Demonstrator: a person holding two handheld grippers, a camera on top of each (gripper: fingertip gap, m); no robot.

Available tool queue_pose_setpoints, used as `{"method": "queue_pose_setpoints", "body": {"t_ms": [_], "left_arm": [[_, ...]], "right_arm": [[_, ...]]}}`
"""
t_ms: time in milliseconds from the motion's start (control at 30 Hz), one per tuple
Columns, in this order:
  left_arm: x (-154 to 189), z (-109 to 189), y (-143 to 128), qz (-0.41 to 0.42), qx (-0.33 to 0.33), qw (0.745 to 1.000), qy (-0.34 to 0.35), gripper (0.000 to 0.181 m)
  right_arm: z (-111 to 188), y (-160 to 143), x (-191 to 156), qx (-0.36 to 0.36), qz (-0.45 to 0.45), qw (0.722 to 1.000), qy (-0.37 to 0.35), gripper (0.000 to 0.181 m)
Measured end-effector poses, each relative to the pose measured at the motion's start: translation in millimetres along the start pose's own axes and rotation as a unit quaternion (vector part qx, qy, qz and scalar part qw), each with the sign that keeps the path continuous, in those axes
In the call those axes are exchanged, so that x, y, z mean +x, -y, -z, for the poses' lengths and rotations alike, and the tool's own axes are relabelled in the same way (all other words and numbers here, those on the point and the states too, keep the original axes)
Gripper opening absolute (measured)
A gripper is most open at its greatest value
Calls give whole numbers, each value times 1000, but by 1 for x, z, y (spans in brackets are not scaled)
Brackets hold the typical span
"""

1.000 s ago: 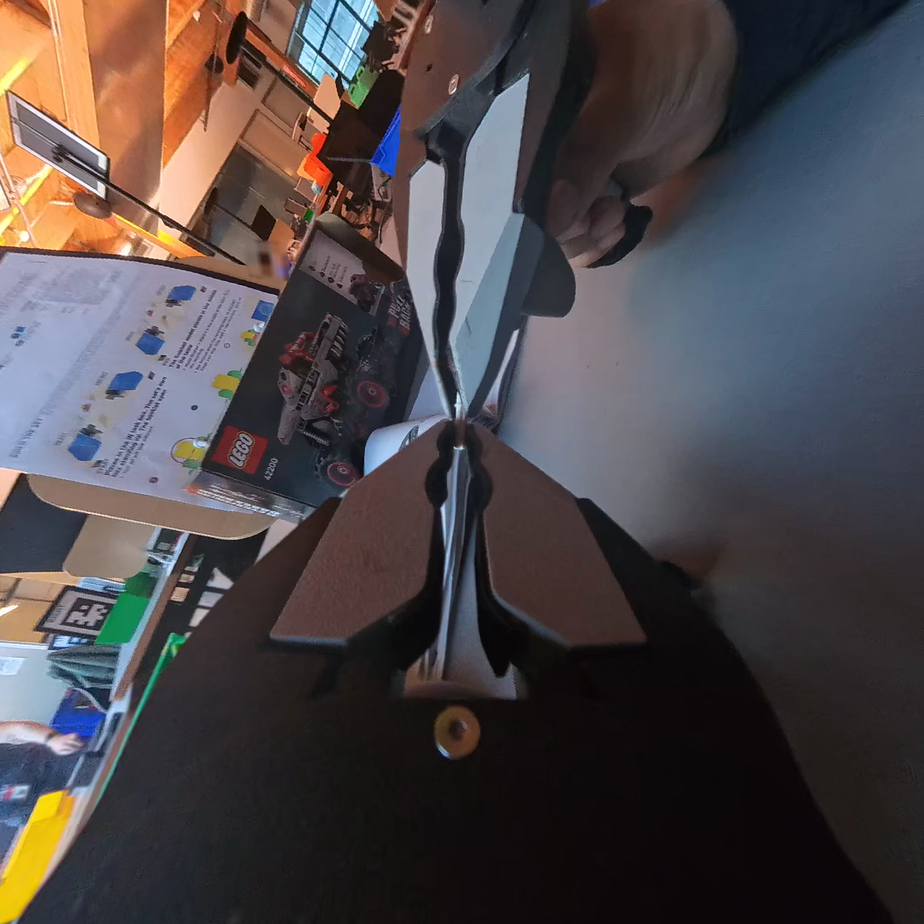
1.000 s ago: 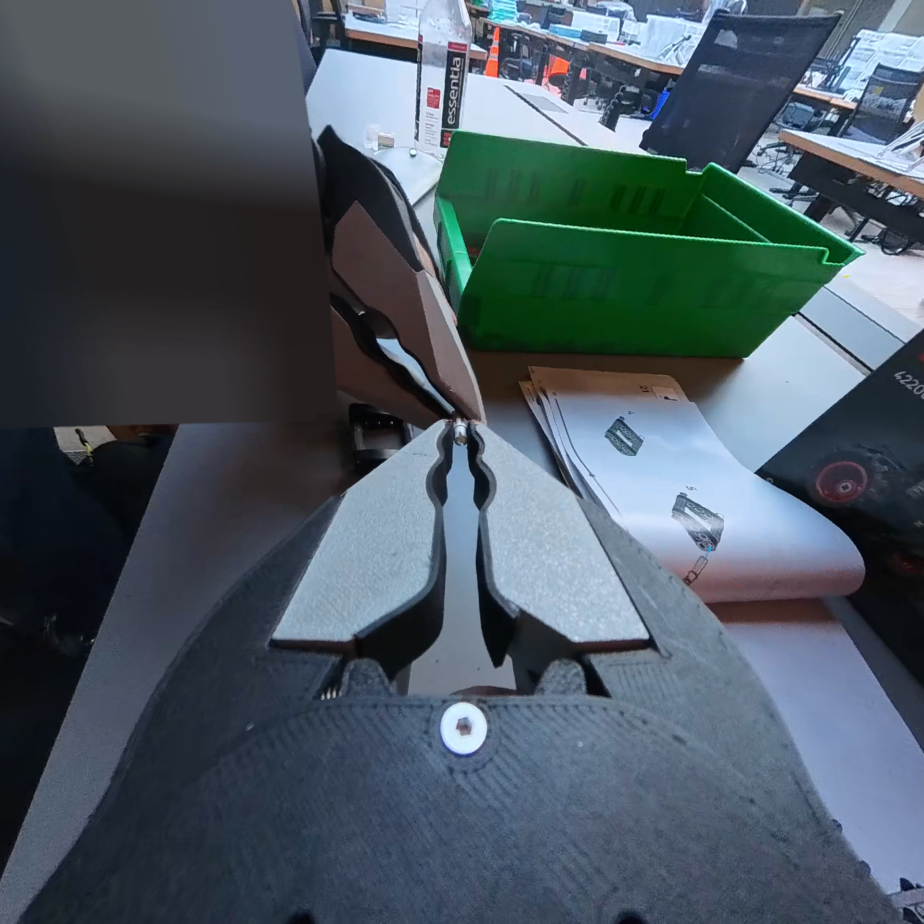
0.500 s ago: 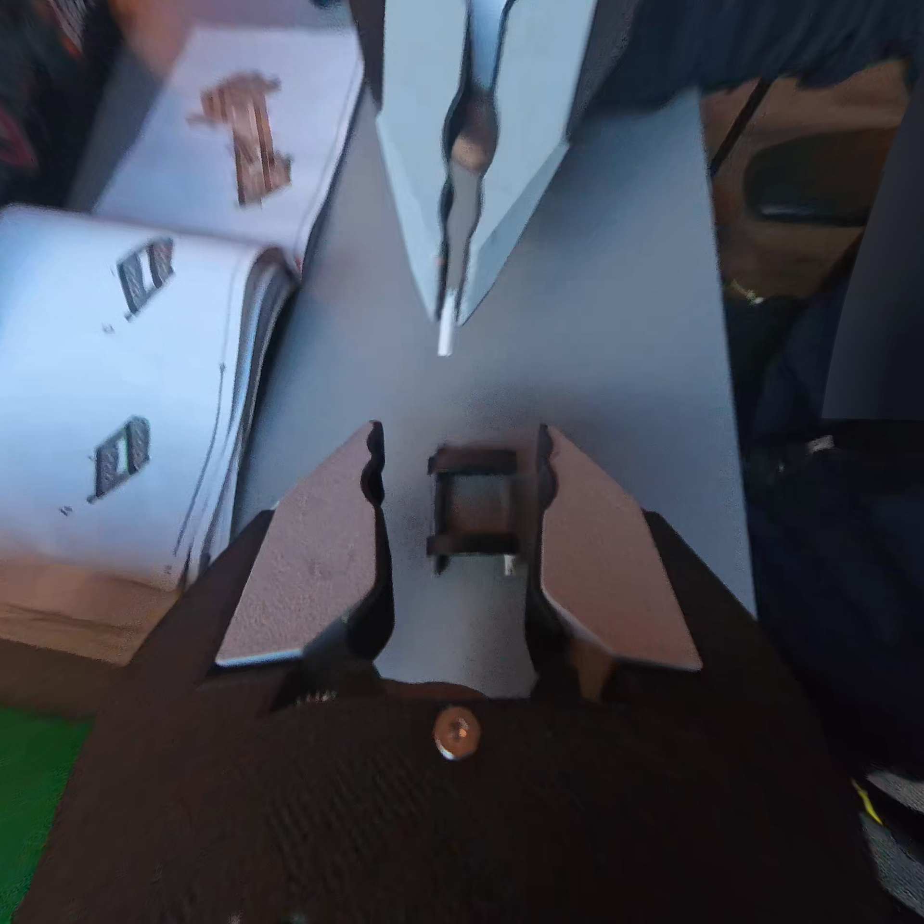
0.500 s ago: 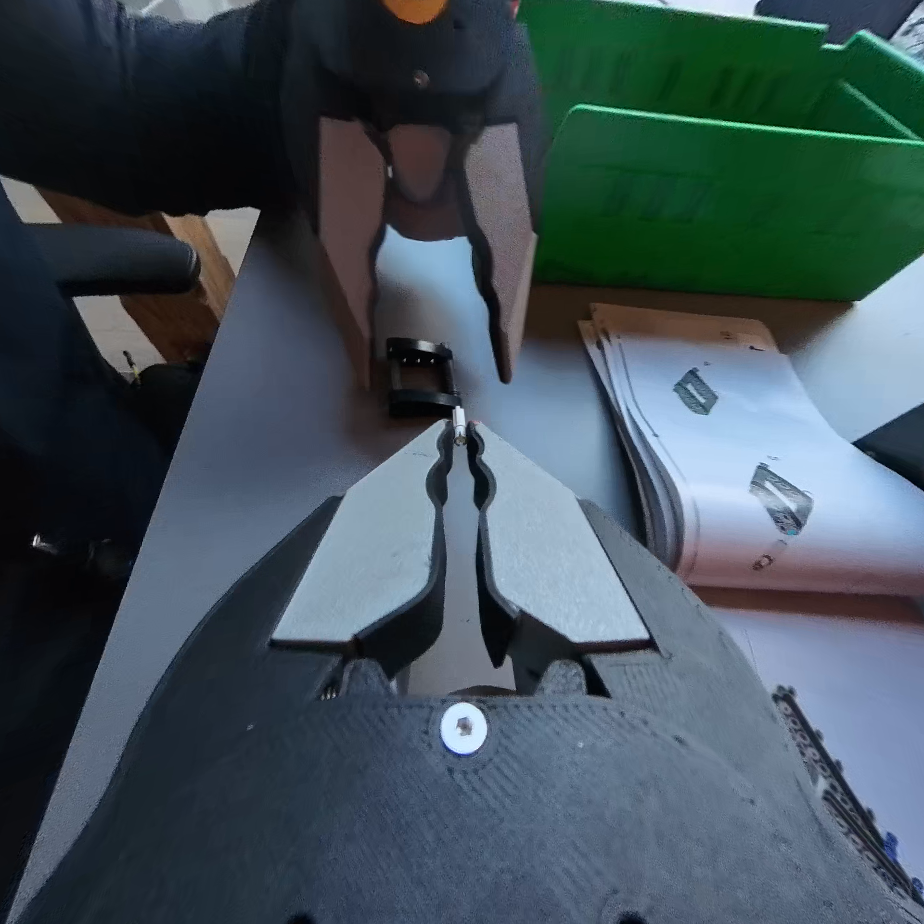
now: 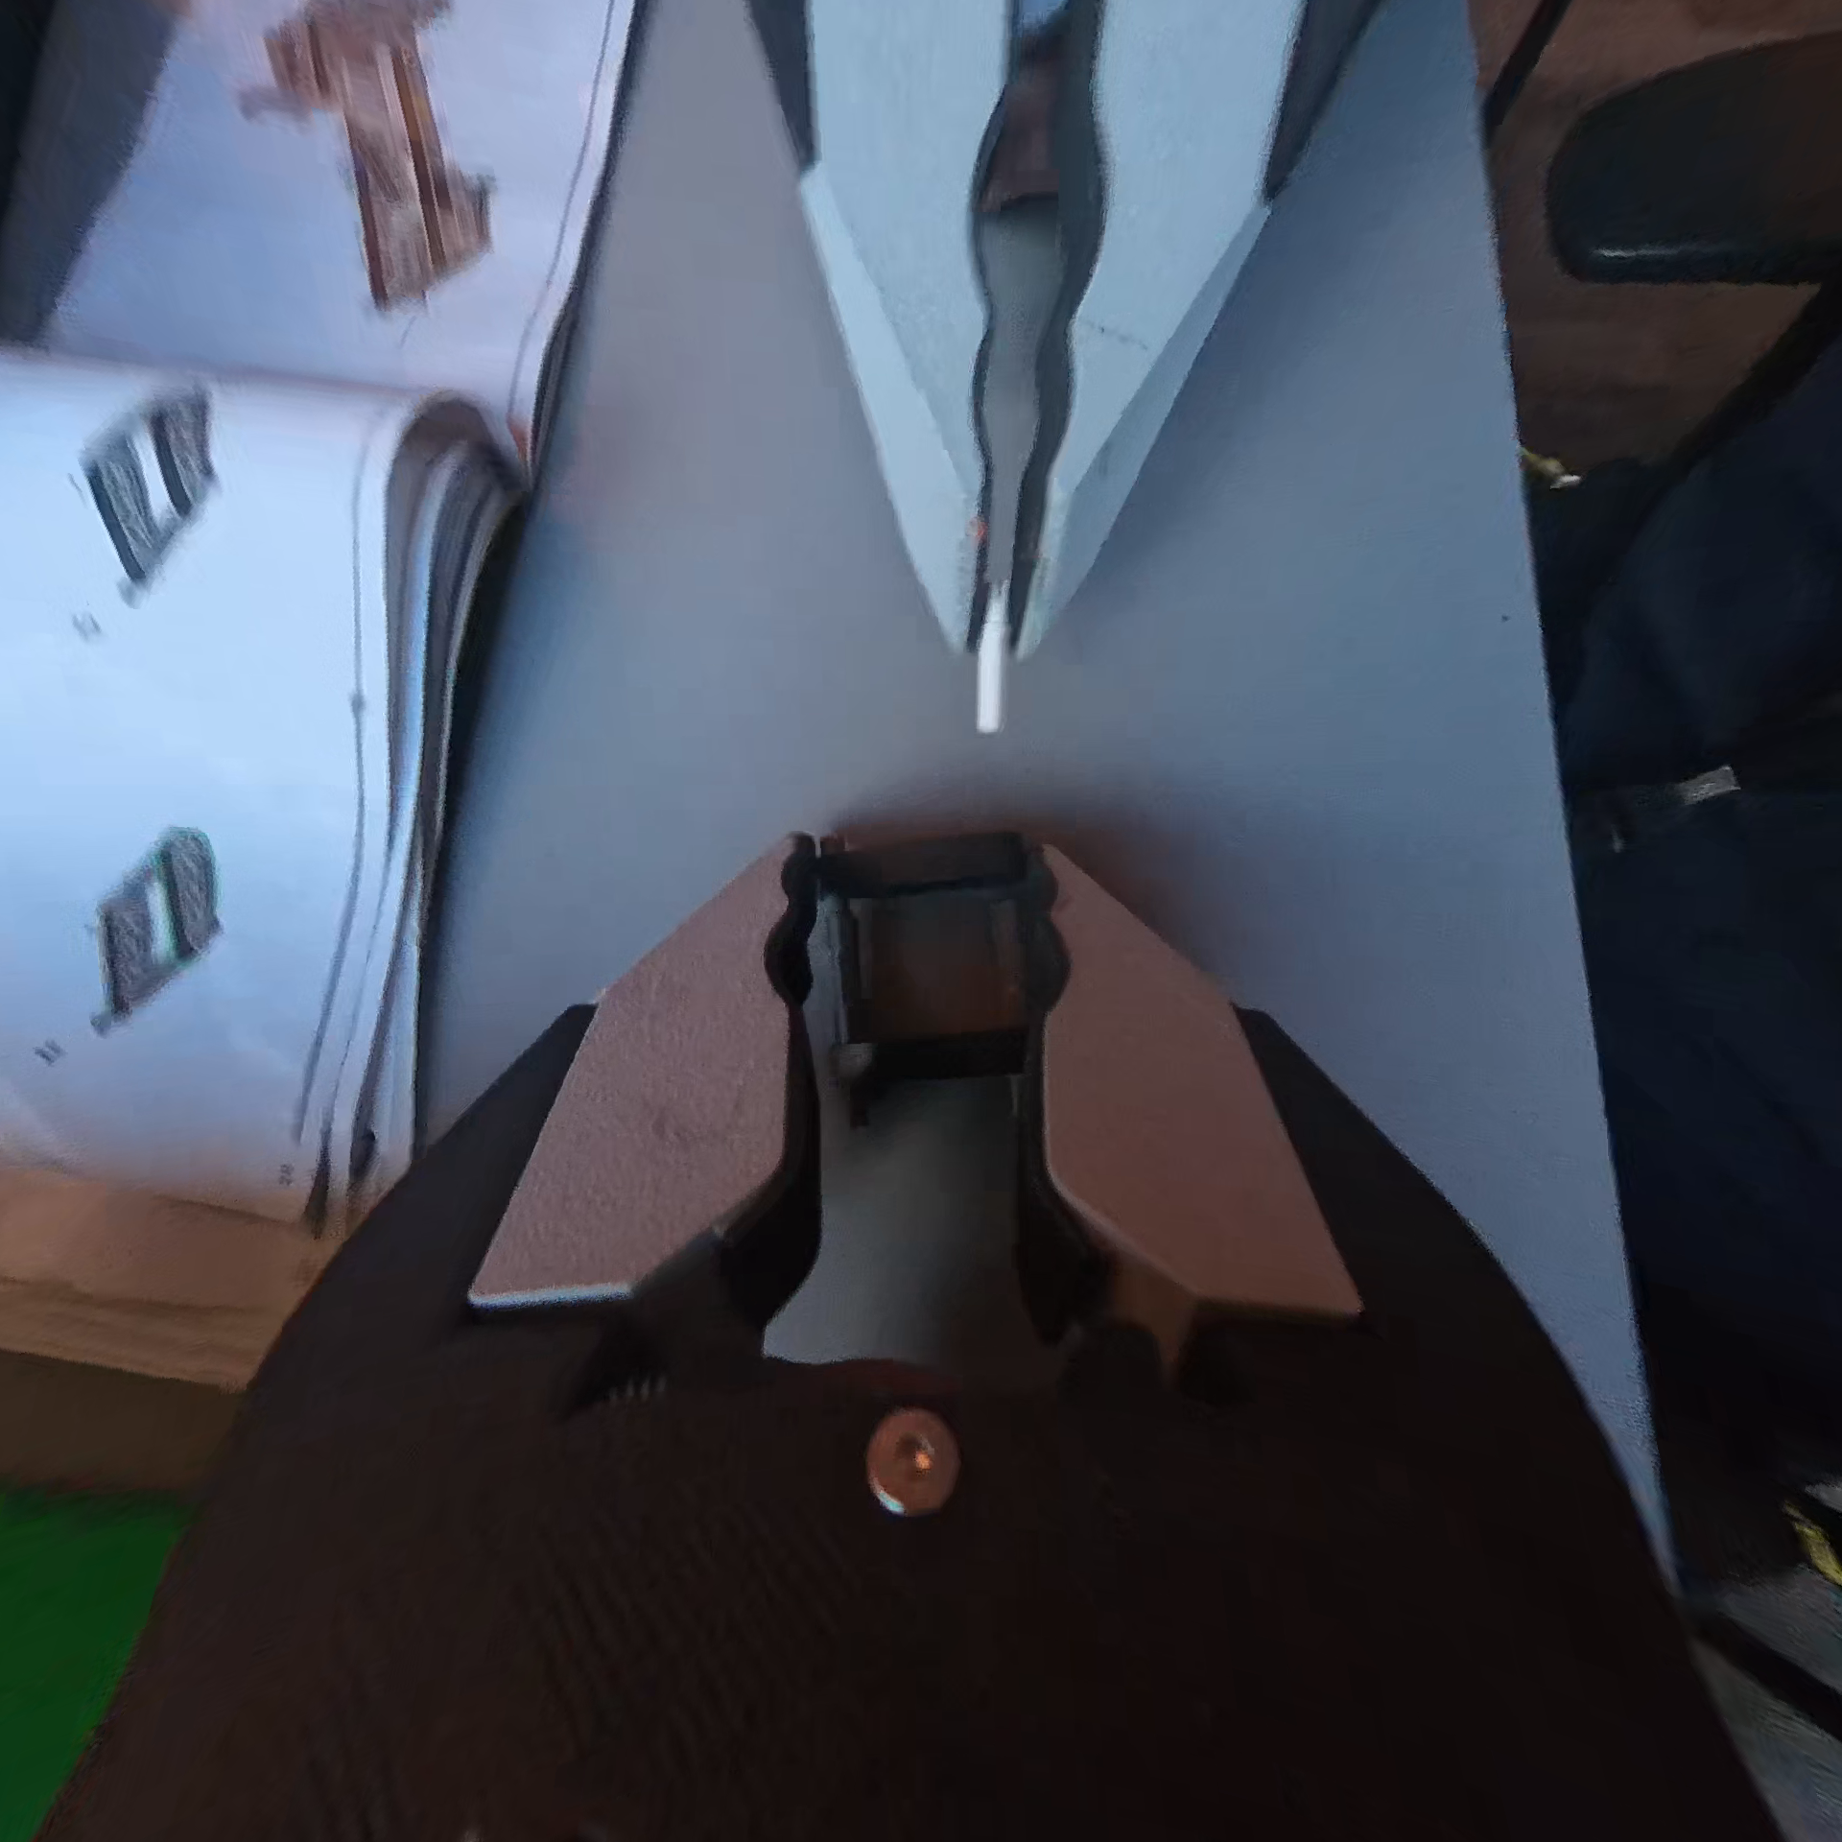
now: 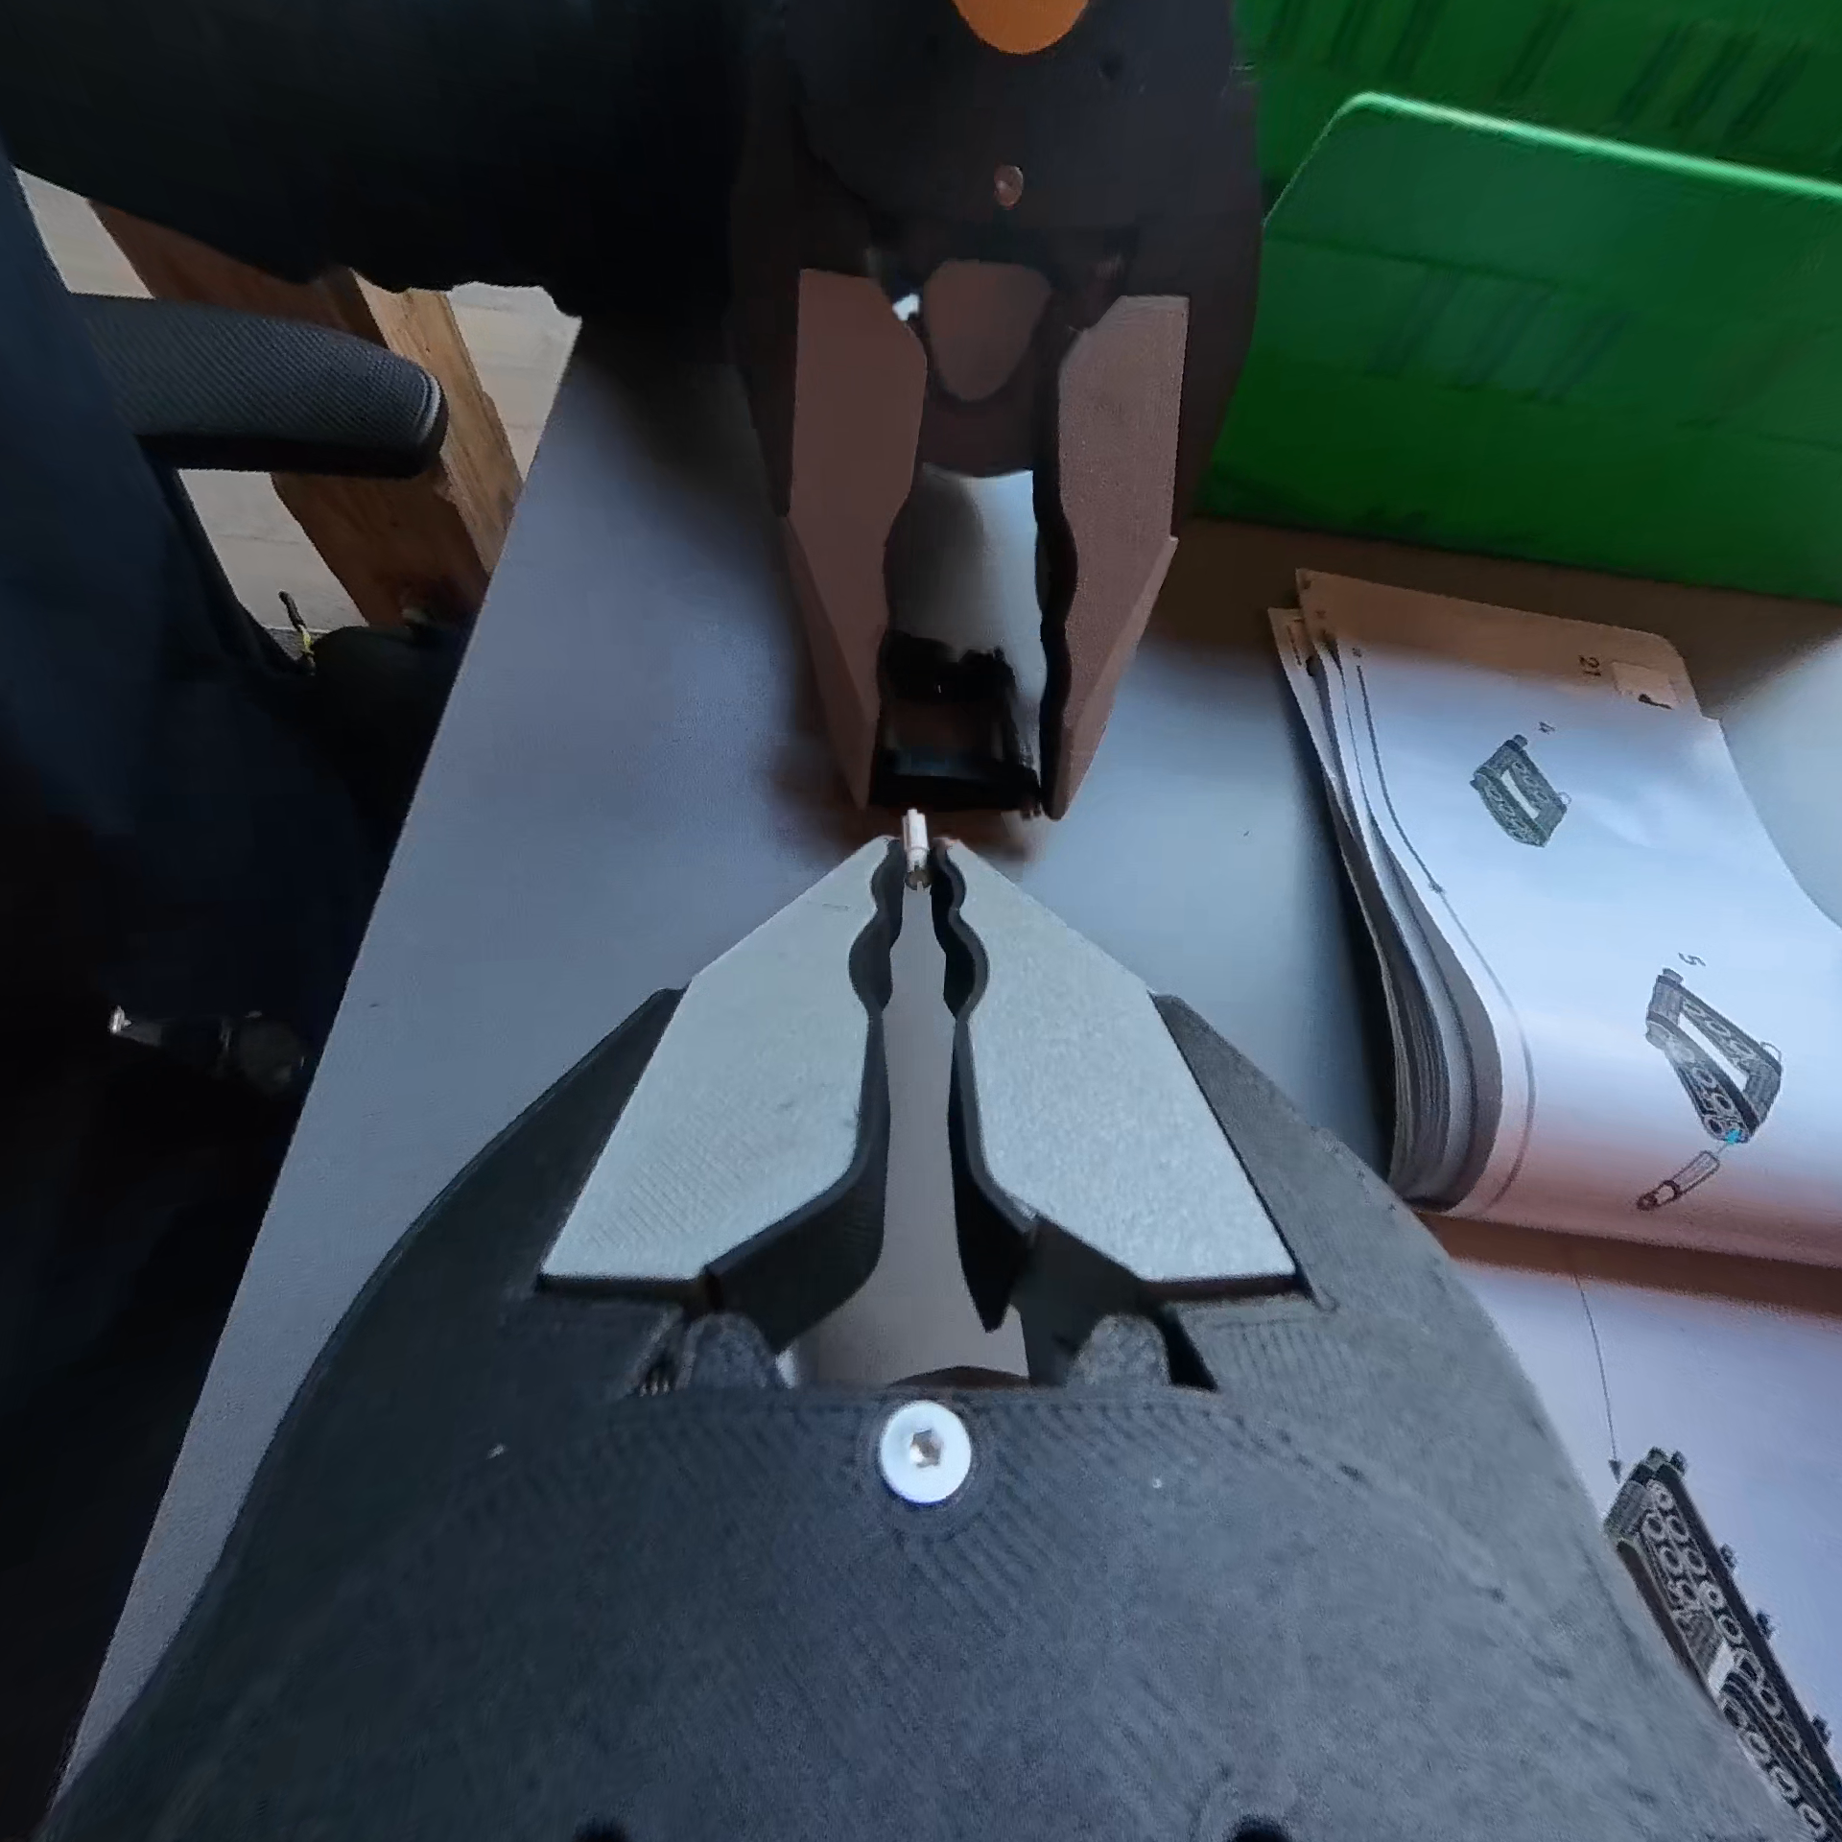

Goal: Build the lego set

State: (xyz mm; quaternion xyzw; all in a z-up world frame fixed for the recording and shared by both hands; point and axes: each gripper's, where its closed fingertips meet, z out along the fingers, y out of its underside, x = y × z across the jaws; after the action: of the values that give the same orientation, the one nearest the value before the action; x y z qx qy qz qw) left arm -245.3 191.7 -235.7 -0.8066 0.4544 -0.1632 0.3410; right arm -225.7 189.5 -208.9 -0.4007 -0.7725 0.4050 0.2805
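A small black Lego frame (image 5: pixel 932 957) lies on the grey table (image 6: pixel 598 797). My left gripper (image 5: pixel 925 877), with brown fingers, is shut on it, one finger against each side. In the right wrist view the left gripper (image 6: pixel 959 792) comes in from the far side, with the frame (image 6: pixel 947 743) between its tips. My right gripper (image 6: pixel 915 859), with grey fingers, is shut on a thin white pin (image 6: pixel 913 832). The pin's free end points at the frame's near edge, a short gap away. The left wrist view shows the right gripper (image 5: pixel 997 623) and the pin (image 5: pixel 990 688) opposite.
An open instruction booklet (image 6: pixel 1595 897) lies right of the grippers; it also shows in the left wrist view (image 5: pixel 199 748). A green bin (image 6: pixel 1545 329) stands behind it. A black studded beam (image 6: pixel 1714 1635) lies near right. A chair armrest (image 6: pixel 269 399) is past the table's left edge.
My left gripper swung down from a tip-to-tip meeting with the right one, straddled the black frame while open, and has now closed on it. The right gripper keeps the pin, nearer the frame.
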Motion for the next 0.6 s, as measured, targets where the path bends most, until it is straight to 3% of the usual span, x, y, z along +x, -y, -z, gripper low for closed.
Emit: {"method": "queue_pose_setpoints", "body": {"t_ms": [33, 133, 267, 467, 600], "left_arm": [[1, 1, 8, -23, 24, 999, 6, 38], [-3, 10, 33, -70, 106, 991, 36, 38], [-7, 21, 43, -102, 173, 978, 57, 38], [-1, 27, 51, -109, 212, 970, 47, 38], [3, 21, 49, -111, 194, 974, 43, 38]], "right_arm": [[1, 1, -1, 4, 4, 1000, 0, 2], [5, 6, -2, 15, 28, 999, -12, 2], [17, 18, -2, 43, 66, 996, -40, 2], [18, 21, -1, 42, 81, 994, -61, 2], [20, 24, -2, 50, 83, 993, -62, 2]]}}
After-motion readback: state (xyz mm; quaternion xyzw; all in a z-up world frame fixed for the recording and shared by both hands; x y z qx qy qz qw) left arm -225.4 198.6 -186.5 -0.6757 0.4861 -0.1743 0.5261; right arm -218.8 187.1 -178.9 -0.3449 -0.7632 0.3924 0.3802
